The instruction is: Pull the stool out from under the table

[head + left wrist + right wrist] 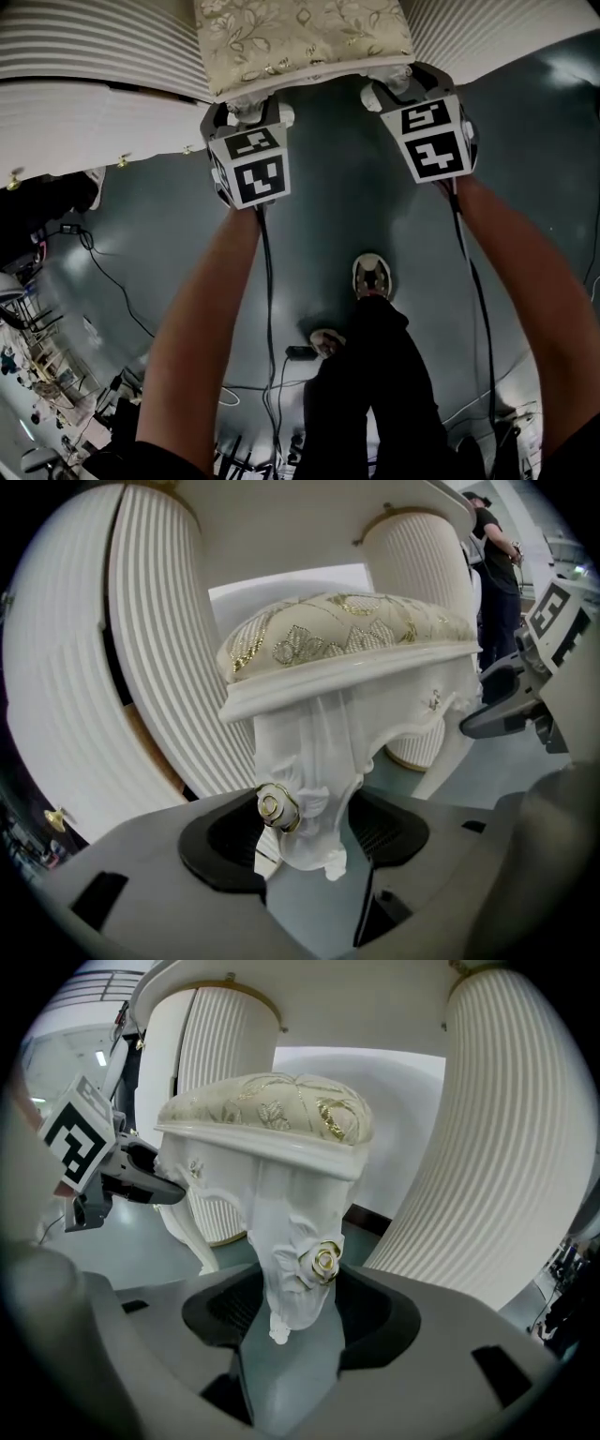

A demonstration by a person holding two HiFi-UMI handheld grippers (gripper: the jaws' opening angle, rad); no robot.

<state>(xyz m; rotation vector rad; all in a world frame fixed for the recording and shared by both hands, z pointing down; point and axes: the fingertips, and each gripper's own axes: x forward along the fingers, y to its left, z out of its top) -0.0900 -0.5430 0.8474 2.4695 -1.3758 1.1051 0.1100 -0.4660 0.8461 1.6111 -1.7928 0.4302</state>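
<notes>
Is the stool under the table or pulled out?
Under: stool stands between the table's fluted pedestals, tabletop overhead.

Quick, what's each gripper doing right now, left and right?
Left gripper: open, a carved stool leg between its jaws.
Right gripper: open, a second carved leg between its jaws.

Left tongs (305, 834), right tongs (289, 1314), side by side, jaws spread wide

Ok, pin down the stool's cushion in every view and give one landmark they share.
Head view: cushion at top centre.
Left gripper view: cushion in the upper centre.
Right gripper view: cushion upper centre, slightly left.
Shared landmark: the table's white fluted pedestals, flanking it on both sides.
</notes>
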